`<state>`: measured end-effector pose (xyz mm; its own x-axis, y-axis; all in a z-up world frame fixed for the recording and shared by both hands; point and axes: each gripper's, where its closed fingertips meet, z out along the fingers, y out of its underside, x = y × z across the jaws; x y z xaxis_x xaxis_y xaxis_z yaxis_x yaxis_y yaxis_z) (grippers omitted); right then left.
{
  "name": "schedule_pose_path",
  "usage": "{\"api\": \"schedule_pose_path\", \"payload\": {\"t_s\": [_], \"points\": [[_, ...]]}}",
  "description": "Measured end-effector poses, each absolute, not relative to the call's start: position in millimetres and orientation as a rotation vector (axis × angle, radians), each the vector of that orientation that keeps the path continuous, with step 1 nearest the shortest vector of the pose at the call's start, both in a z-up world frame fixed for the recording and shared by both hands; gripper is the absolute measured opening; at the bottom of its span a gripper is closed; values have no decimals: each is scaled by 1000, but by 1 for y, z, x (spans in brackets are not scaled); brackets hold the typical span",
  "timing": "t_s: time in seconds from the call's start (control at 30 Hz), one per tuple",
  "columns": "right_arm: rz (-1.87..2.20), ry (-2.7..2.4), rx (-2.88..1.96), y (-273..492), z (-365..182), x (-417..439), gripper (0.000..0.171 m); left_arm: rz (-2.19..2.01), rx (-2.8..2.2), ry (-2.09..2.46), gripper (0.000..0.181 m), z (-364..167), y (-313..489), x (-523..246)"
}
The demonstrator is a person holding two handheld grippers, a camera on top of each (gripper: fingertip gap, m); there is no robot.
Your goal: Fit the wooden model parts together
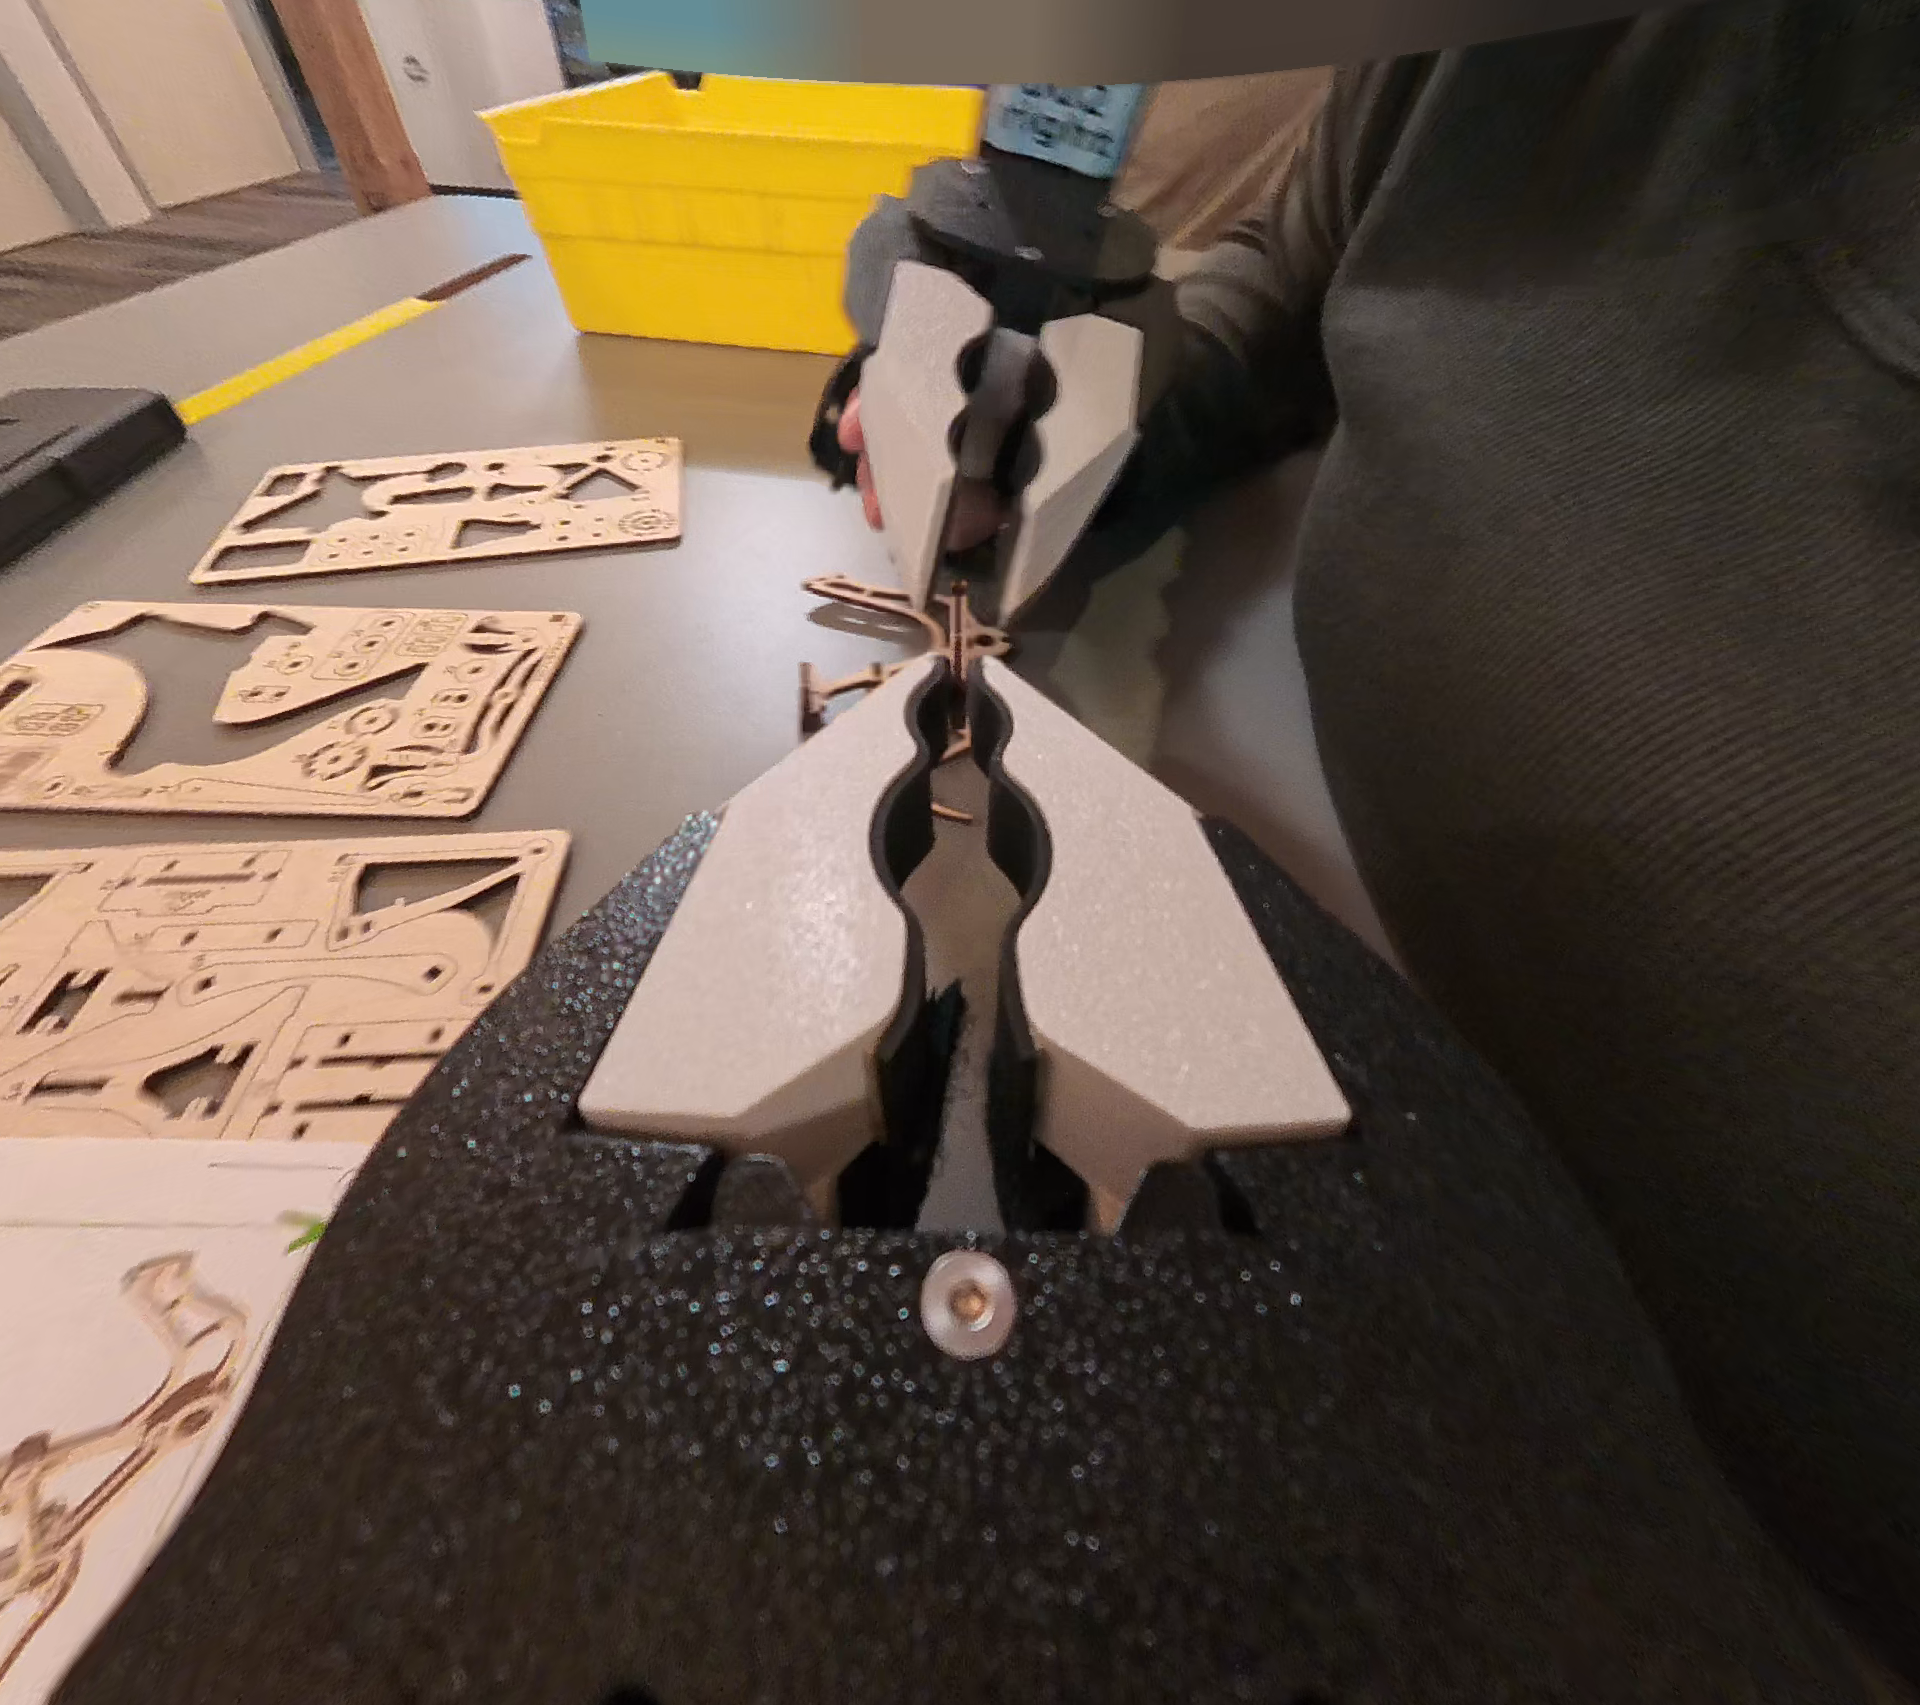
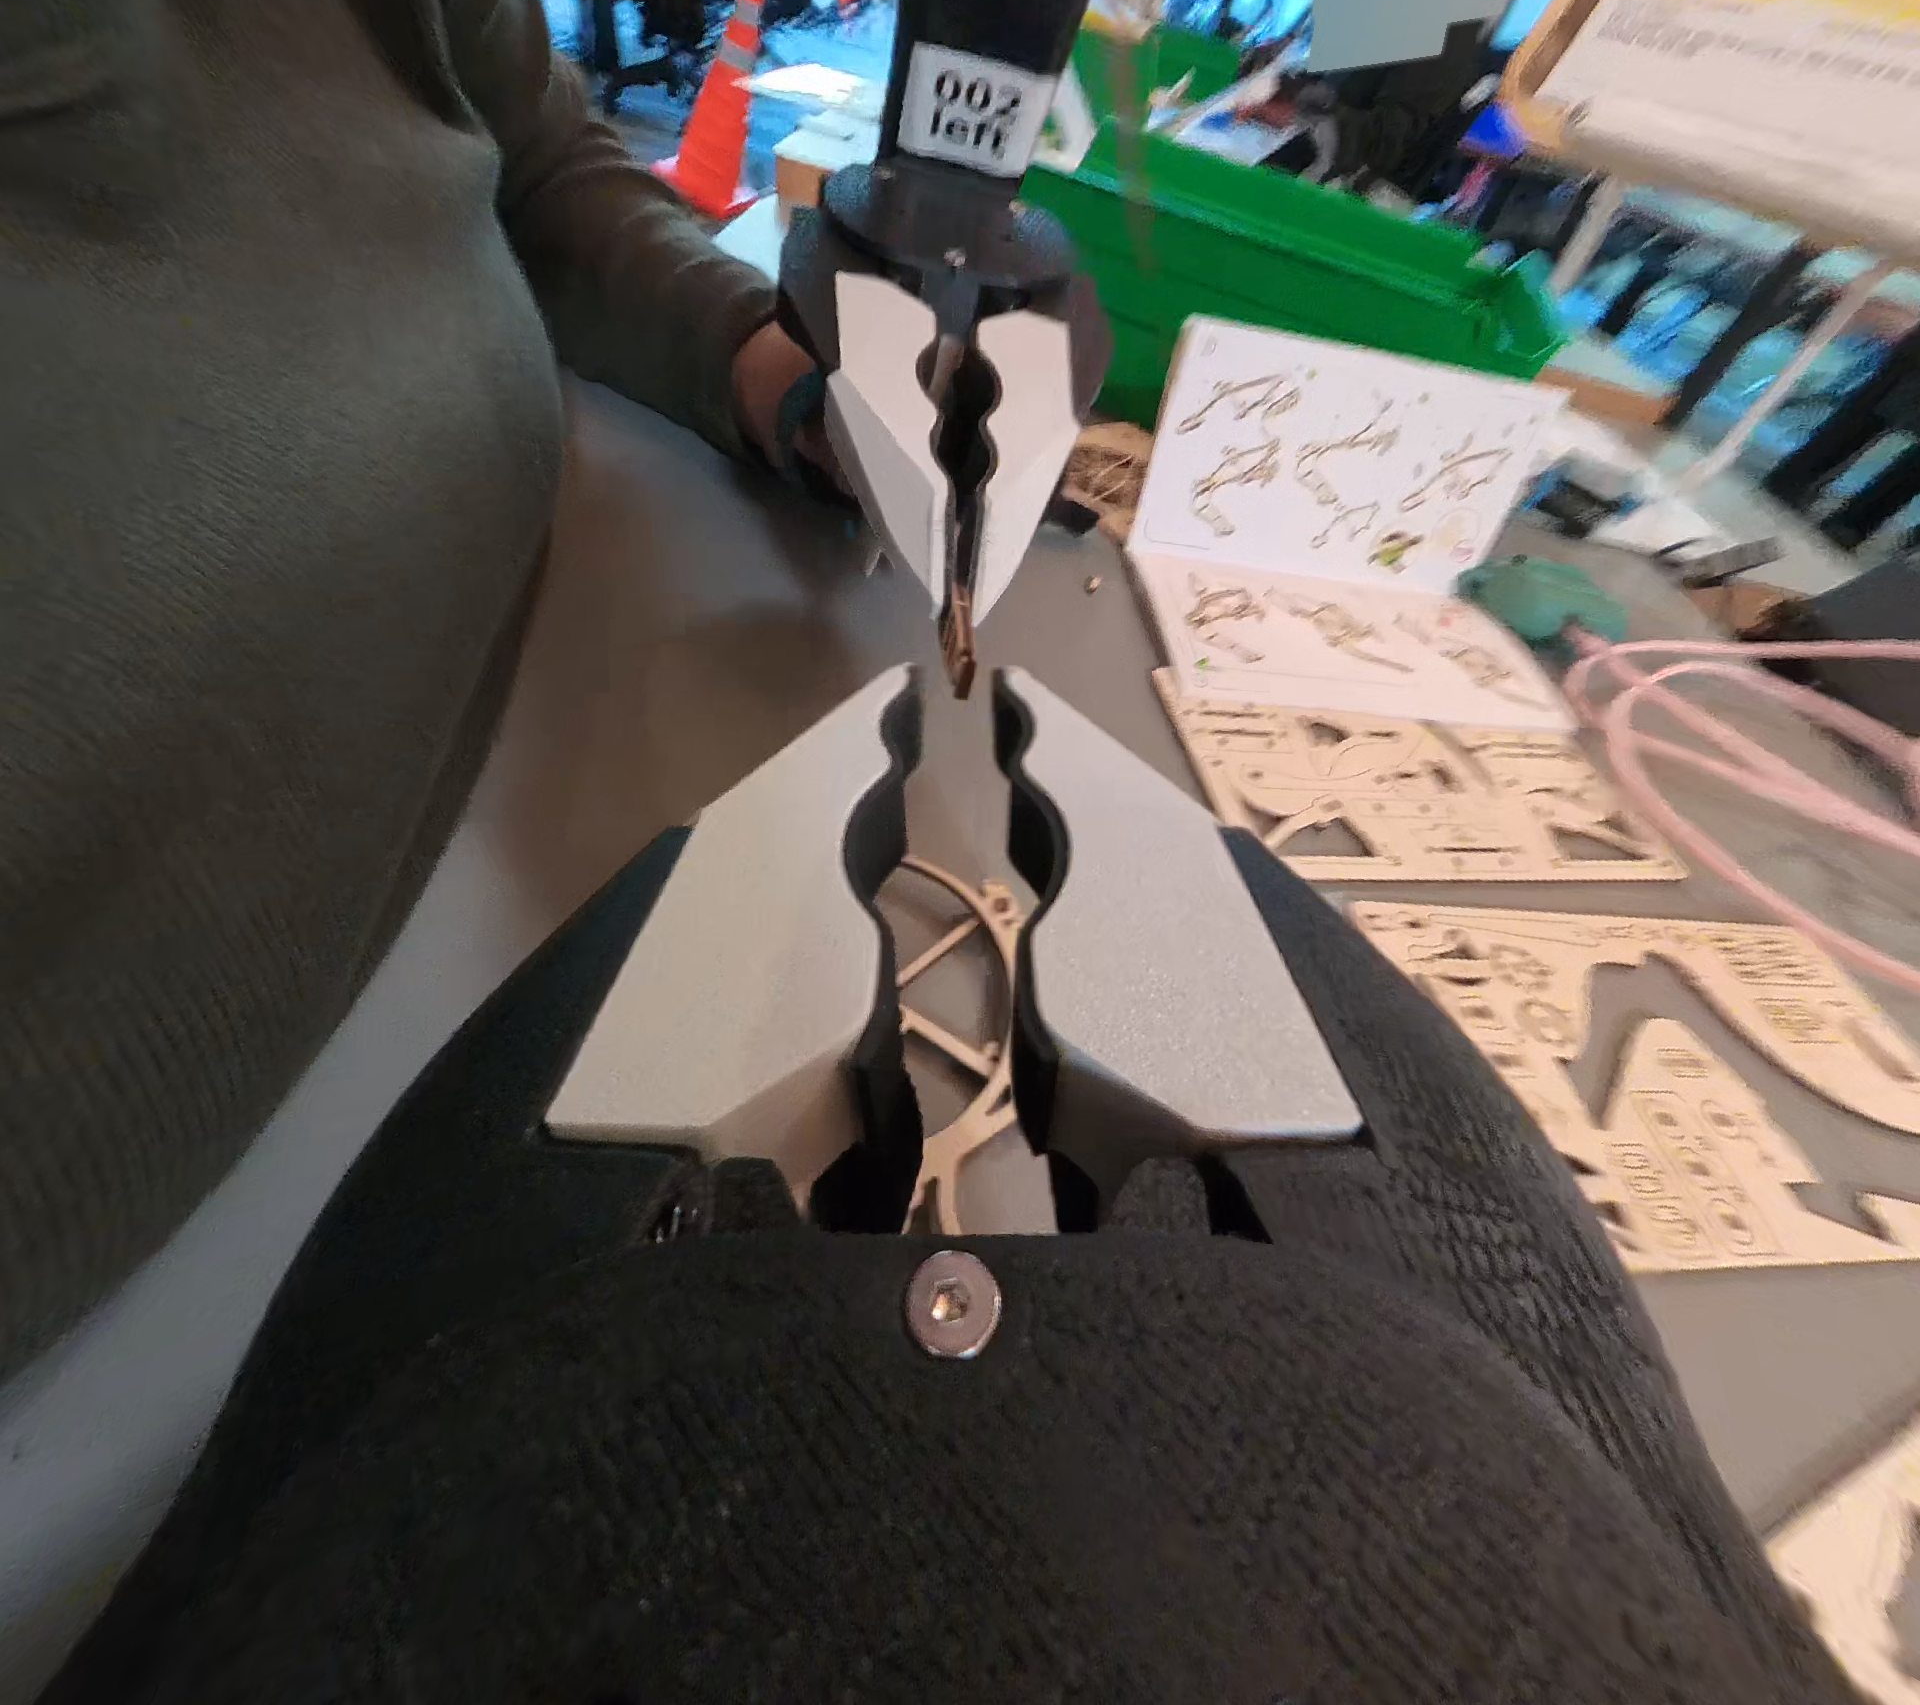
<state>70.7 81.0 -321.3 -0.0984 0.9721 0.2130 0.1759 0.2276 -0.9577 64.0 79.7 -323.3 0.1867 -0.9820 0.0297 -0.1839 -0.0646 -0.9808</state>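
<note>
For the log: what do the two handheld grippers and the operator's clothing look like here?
Both the left gripper and the right gripper have light grey wedge-shaped fingers with wavy black inner pads, on a speckled black body with a silver screw. The left one's black handle carries a white label. The operator wears a dark olive ribbed sweater.

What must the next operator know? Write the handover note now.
Left claw: shut on a small wooden piece, held edge-on above the table.
Right claw: open, tips either side of that piece, not gripping it.
Wheel-like part: shows beneath the right claw; whether it rests on the table is unclear.
Sheets and booklet: on the table.
Done: piece picked up.
Left: join it to its mate; no joint visible yet.
</note>
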Motion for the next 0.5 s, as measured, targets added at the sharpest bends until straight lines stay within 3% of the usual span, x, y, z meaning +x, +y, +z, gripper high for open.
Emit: {"api": "schedule_pose_path", "payload": {"t_s": [0.1,0.33,0.4,0.5], "points": [[864,-1416,-1092,92,-315,80,18,-883,-1514,1157,0,-327,96,53],[218,-1118,-1209,177,-304,141,21,-93,-1498,1421,0,-361,131,23],[146,-1054,-1342,200,-312,160,11,-21,-1482,1475,0,-367,131,23],[136,-960,-1542,227,-328,182,21,22,-1490,1522,0,-375,131,23]]}}
